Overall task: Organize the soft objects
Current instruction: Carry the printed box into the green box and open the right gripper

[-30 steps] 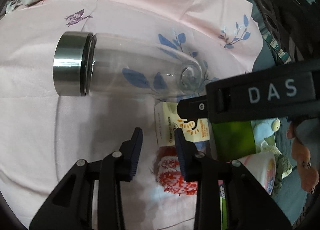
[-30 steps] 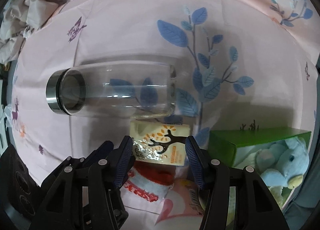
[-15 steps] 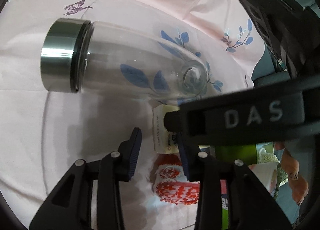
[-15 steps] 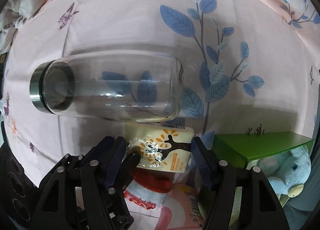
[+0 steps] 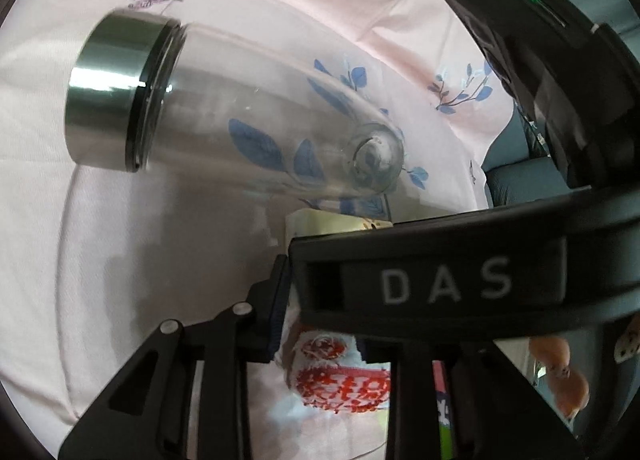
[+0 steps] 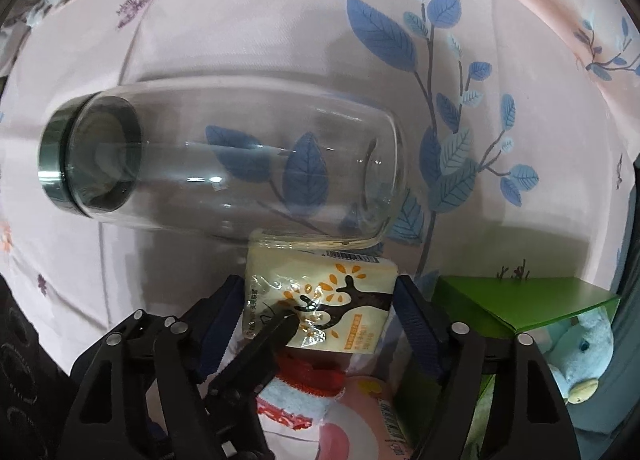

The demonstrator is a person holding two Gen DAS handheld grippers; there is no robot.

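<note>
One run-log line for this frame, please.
right gripper: open, straddling tissue pack | left gripper: beside it, state unclear | glass jar: on its side behind pack | green box: right

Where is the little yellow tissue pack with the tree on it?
In the right wrist view, the tissue pack sits low and central between the right gripper's open jaws, just below the lying glass jar.

Cream tissue pack against toppled jar

The white letters "DAS" stand on the black right gripper in the left wrist view. The tissue pack carries a barcode and small print, too blurred to read.
</note>
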